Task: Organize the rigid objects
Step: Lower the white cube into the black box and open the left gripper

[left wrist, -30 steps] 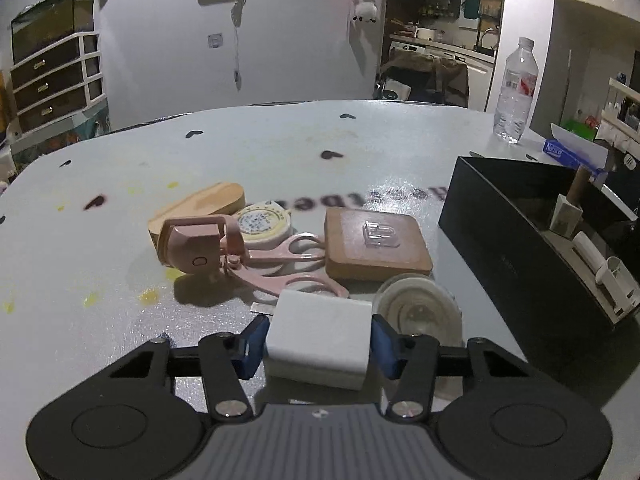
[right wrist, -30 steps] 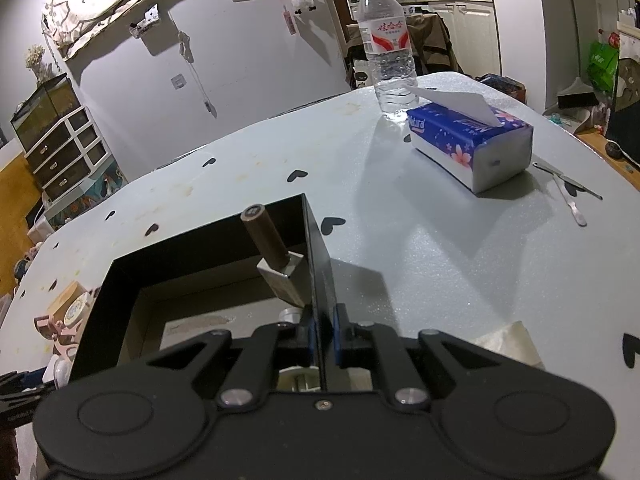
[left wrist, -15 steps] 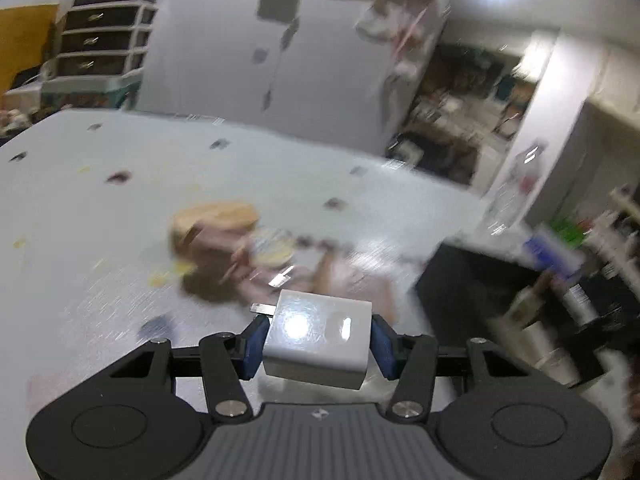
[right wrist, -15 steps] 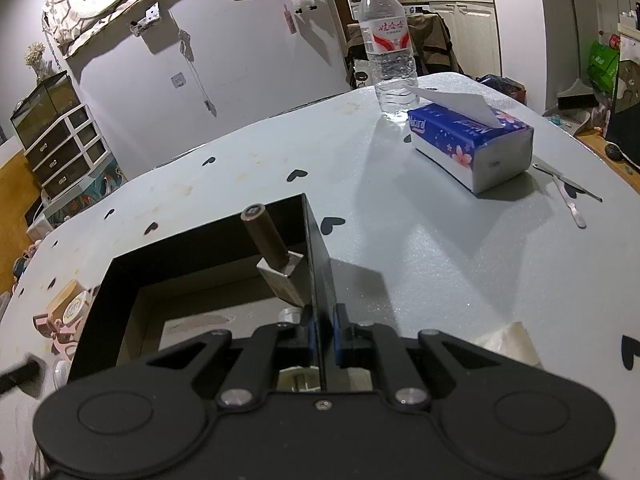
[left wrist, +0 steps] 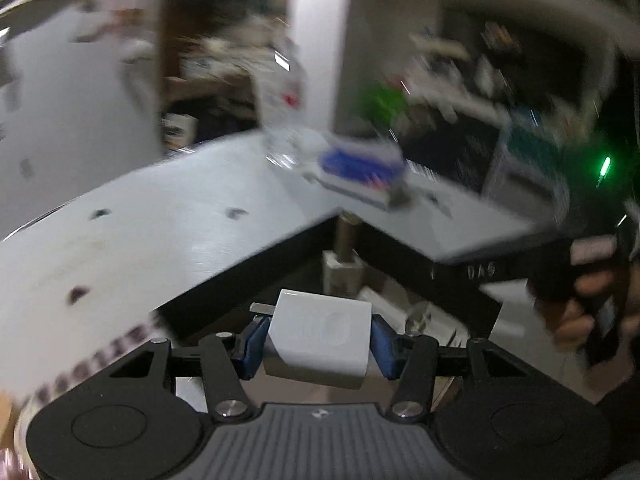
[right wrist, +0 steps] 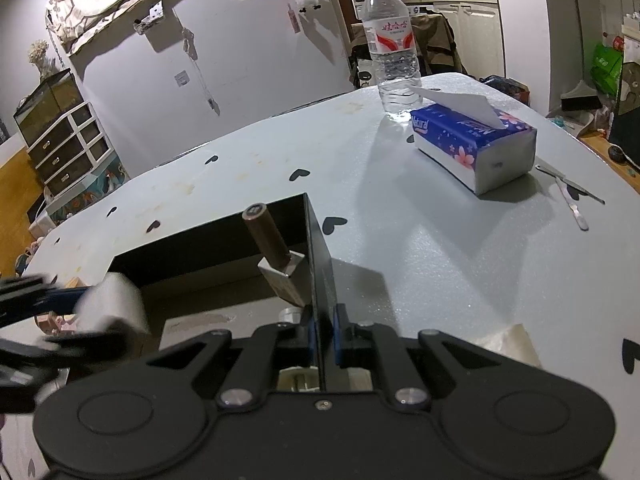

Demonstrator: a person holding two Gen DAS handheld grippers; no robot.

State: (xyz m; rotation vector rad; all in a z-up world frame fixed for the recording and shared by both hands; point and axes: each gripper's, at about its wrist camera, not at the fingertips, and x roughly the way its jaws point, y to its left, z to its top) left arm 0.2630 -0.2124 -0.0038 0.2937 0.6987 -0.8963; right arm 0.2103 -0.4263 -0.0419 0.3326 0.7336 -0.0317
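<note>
My left gripper (left wrist: 318, 342) is shut on a white block (left wrist: 320, 332), its blue pads pressing both sides. It hangs over the left edge of the black box (left wrist: 240, 288), blurred by motion. In the right wrist view the same white block (right wrist: 112, 300) and left gripper (right wrist: 90, 318) show above the box's left rim. My right gripper (right wrist: 322, 336) is shut on the right wall of the black box (right wrist: 318, 248). Inside the box a brown cylinder (right wrist: 266, 236) leans on a pale square base.
A water bottle (right wrist: 390, 48) and a blue tissue pack (right wrist: 472, 140) stand on the far right of the grey table (right wrist: 420, 248). Thin metal tools (right wrist: 572, 196) lie near its right edge. A person's hand (left wrist: 576, 312) holds the right gripper.
The left gripper lifted the white block off the table by the pile of small objects and swung right, over the black box. The right gripper kept still.
</note>
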